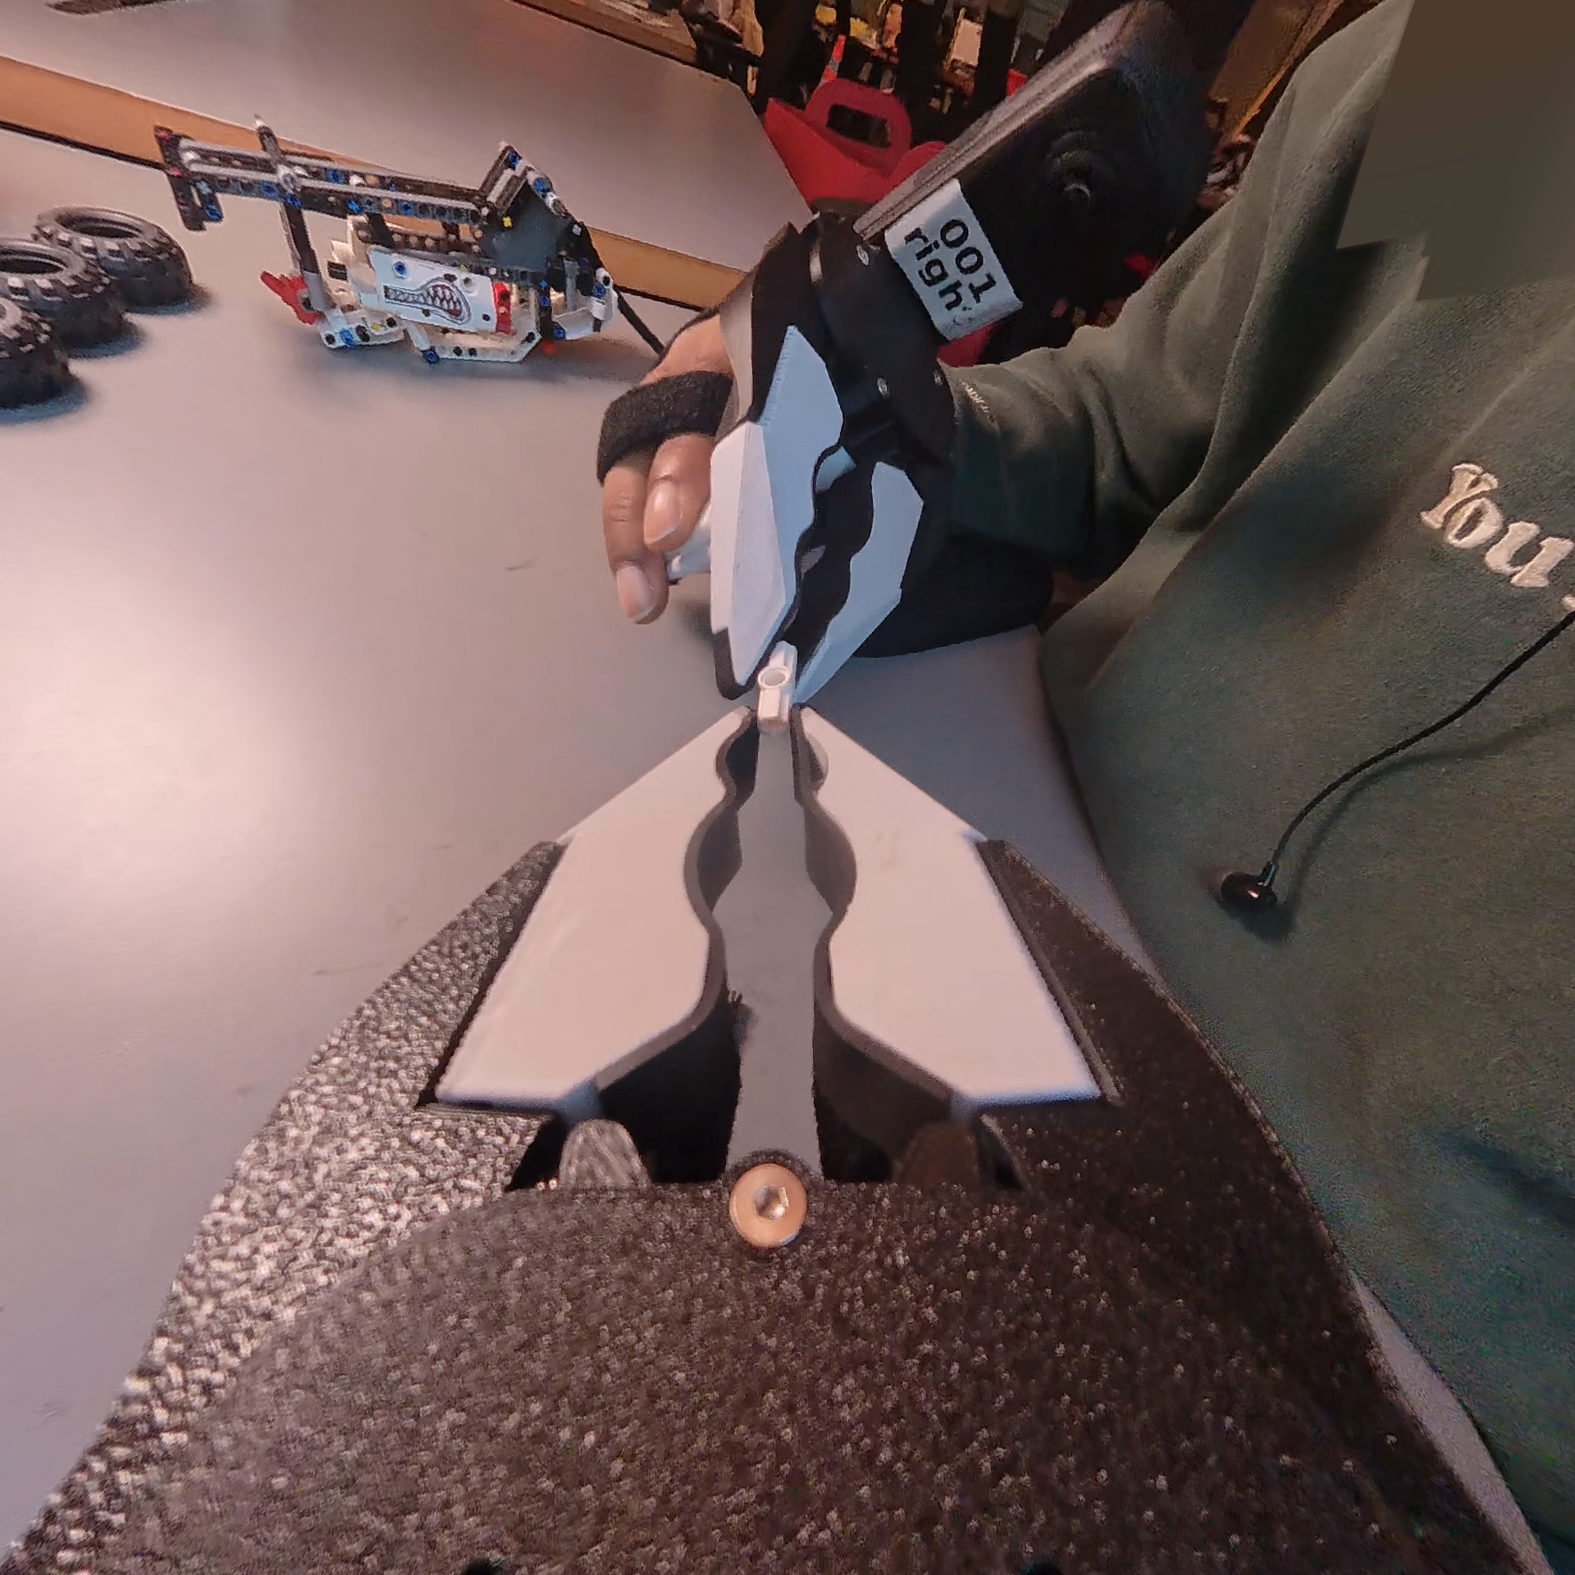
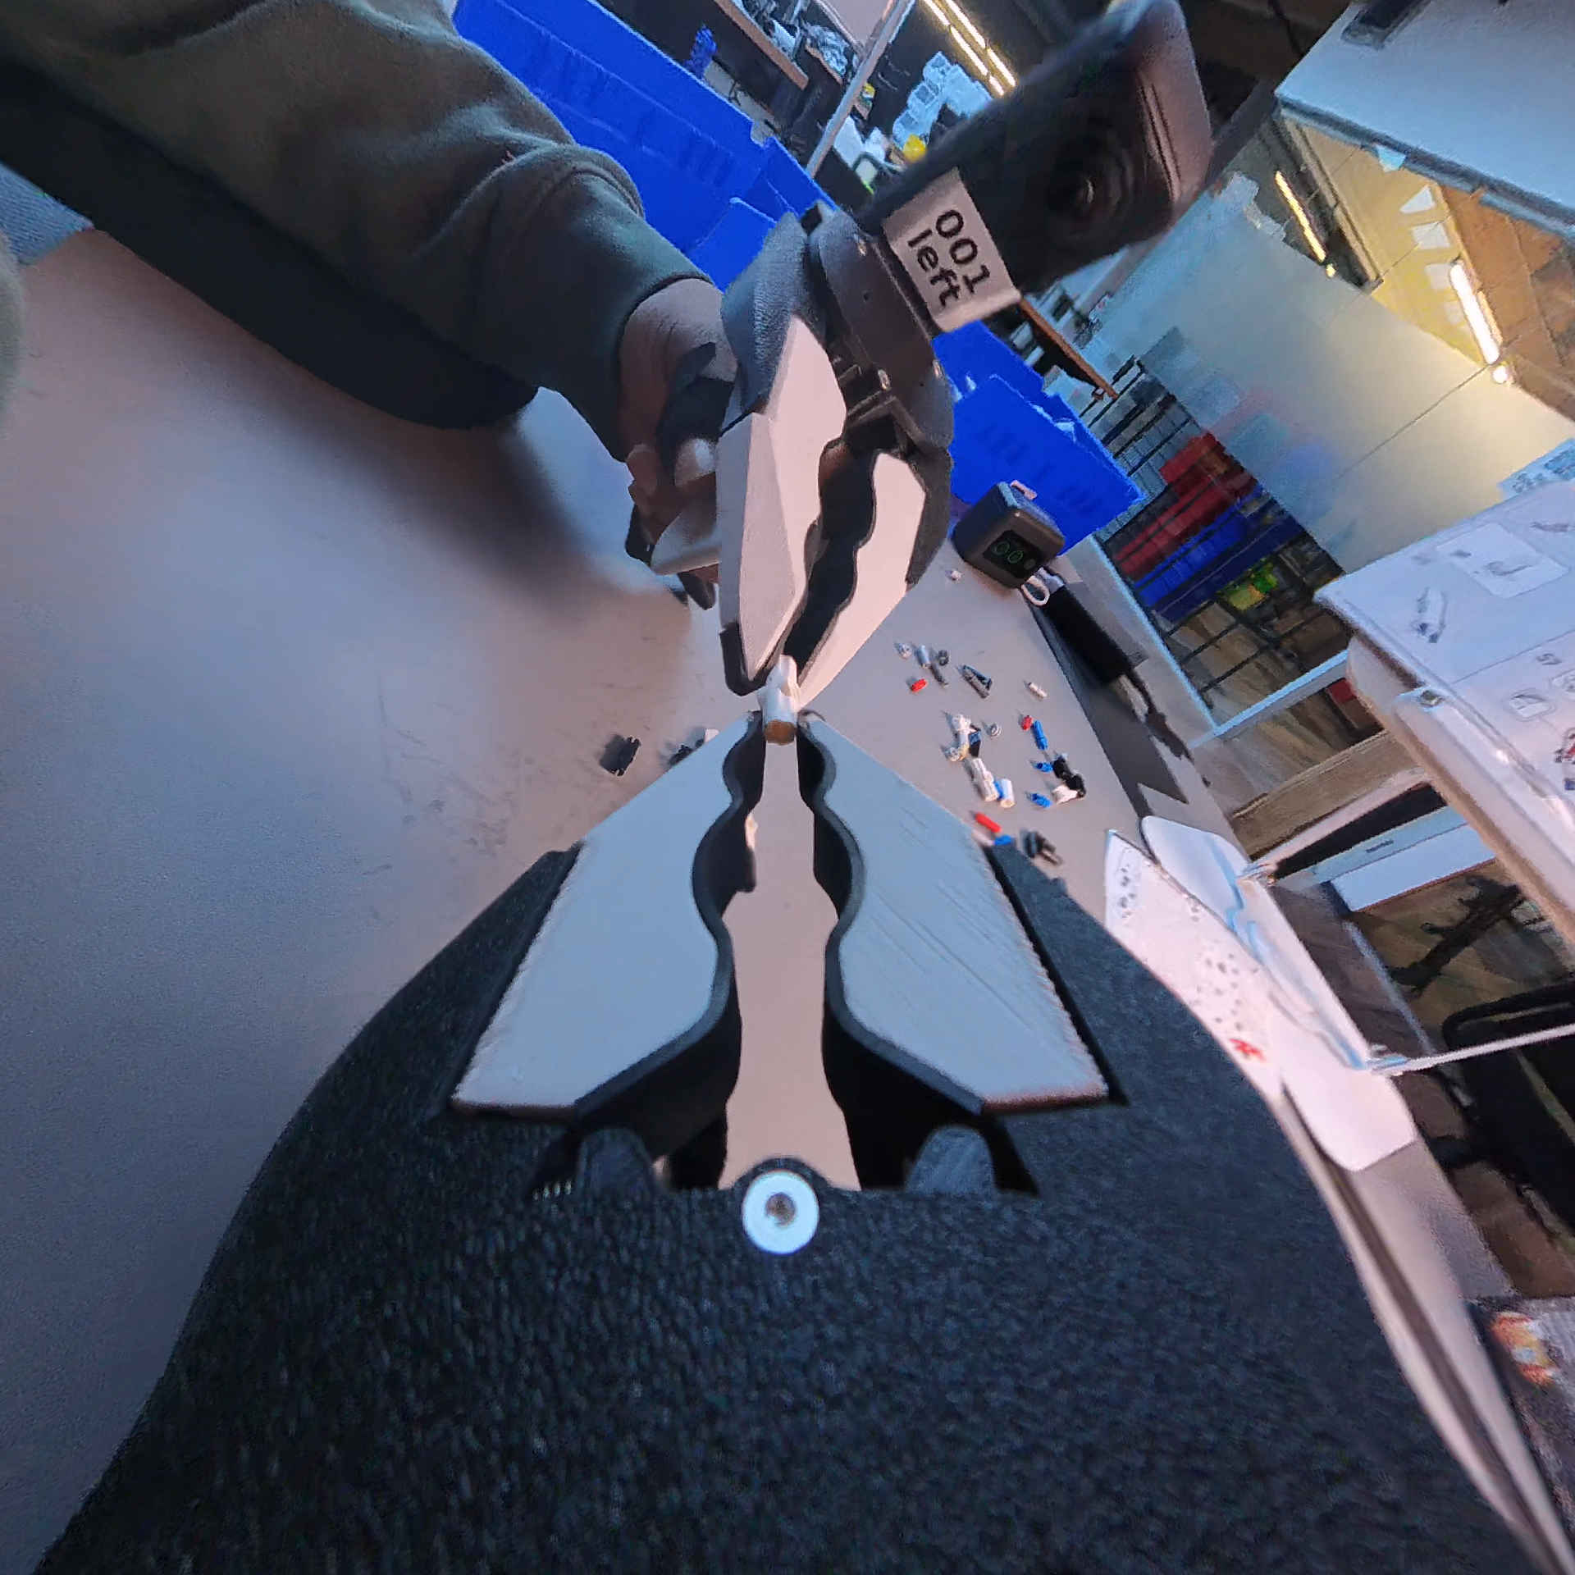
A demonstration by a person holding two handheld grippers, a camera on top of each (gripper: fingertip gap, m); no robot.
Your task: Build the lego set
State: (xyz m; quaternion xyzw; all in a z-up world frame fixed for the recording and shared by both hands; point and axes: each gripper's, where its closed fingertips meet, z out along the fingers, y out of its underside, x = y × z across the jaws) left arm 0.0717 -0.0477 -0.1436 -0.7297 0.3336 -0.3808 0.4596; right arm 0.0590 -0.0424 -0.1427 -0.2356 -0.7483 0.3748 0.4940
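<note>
one lego connector (image 1: 775, 689) between two tongs

Gripper bodies (image 1: 767, 1364) showed rough, pebbled black plastic, their fingers (image 1: 588, 963) smooth matt grey; the table (image 1: 256, 682) was smooth, faintly sheened; tyres (image 1: 111, 247) were knobbly black rubber.

L tongs (image 1: 774, 724) & R tongs (image 2: 777, 733) nipped tight, tip-to-tip.

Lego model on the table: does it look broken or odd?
The partly built Lego model stands with no wheels, while black tires sit loose beside it. That looks unfinished rather than broken. No damage shows.
</note>
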